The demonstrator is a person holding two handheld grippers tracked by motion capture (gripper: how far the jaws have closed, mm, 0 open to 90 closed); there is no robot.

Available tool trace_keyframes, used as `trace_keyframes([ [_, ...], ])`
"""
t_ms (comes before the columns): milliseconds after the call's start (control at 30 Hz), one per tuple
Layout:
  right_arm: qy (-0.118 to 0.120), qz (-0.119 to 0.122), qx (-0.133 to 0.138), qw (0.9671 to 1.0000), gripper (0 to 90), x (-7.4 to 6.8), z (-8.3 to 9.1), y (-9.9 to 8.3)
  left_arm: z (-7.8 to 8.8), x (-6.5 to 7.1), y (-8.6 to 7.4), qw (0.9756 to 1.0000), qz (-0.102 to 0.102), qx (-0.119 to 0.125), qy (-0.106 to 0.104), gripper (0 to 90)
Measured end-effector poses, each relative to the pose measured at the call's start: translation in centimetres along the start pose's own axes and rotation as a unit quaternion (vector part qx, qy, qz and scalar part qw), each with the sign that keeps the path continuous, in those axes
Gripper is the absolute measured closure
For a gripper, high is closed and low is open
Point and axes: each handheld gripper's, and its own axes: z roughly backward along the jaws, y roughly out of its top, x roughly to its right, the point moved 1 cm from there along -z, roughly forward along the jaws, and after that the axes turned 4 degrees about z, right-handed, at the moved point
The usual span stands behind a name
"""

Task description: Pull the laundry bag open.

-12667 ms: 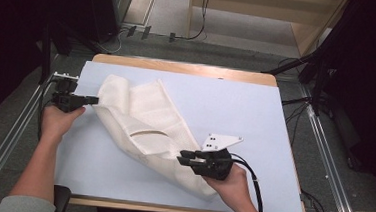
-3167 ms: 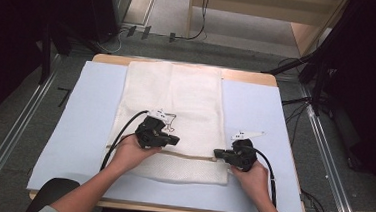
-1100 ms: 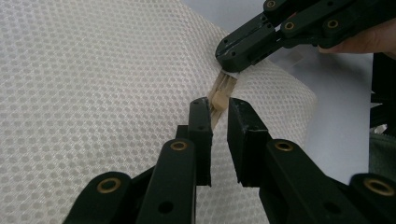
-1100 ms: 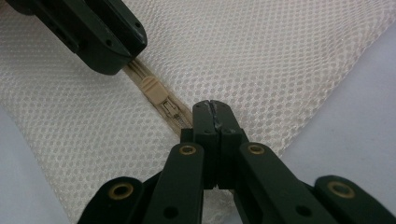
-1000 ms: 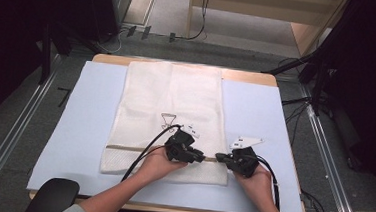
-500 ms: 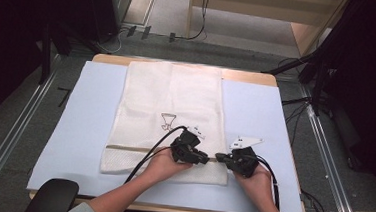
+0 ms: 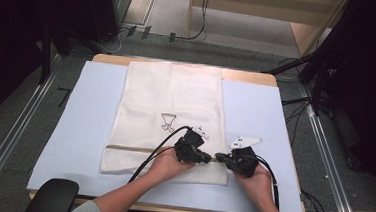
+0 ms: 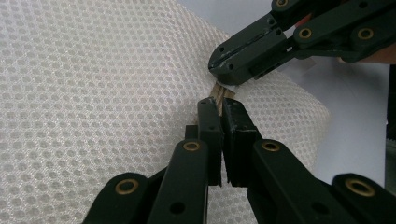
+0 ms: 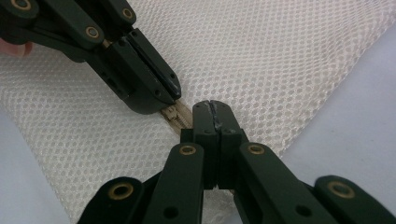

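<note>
A white mesh bag (image 7: 166,99) lies flat on the pale blue mat (image 7: 84,129), with a tan zipper (image 7: 133,148) running across its near end. My left gripper (image 7: 210,158) is at the zipper's right end. Its jaws have just been closing and now pinch the tan zipper pull (image 8: 219,94). My right gripper (image 7: 219,160) faces it tip to tip, shut on the mesh bag at the zipper's end (image 9: 175,116). In the right gripper view the left gripper (image 9: 173,95) almost touches my right gripper (image 9: 212,106).
The mat covers a wooden table (image 7: 248,76) with metal rails along both sides. A small dark printed figure (image 7: 167,122) marks the bag's middle. Cables trail from both grippers toward the near edge. A black round object (image 7: 52,196) sits at the near left corner.
The bag, once crumpled, lies spread flat. My left gripper has travelled right along the zipper line until it meets the right gripper, and its jaws have closed. The right hand has stayed put.
</note>
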Motion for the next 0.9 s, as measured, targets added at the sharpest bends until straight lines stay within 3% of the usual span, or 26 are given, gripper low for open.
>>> trace_keyframes([
  [100, 0.0, 0.006, -0.002, 1.0, 90.0, -0.3, -0.2, 0.1, 0.1, -0.1, 0.1, 0.9999, 0.013, -0.002, -0.005, 88.4],
  [200, -0.013, 0.043, 0.0, 0.999, 90.0, -0.6, -0.3, 0.1, 0.2, -0.3, 0.2, 0.9996, 0.023, -0.005, -0.015, 88.5],
  [233, -0.013, 0.045, 0.002, 0.9989, 90.0, -0.6, -0.3, 0.1, 0.2, -0.4, 0.3, 0.9996, 0.024, -0.009, -0.015, 88.6],
  [833, -0.008, 0.047, 0.018, 0.9987, 90.0, -0.6, -0.4, -0.4, 1.0, -1.4, 0.2, 0.9975, 0.054, -0.025, -0.038, 89.0],
  [900, -0.006, 0.045, 0.02, 0.9988, 90.0, -0.6, -0.4, -0.5, 1.2, -1.3, 0.0, 0.9979, 0.048, -0.027, -0.032, 89.1],
])
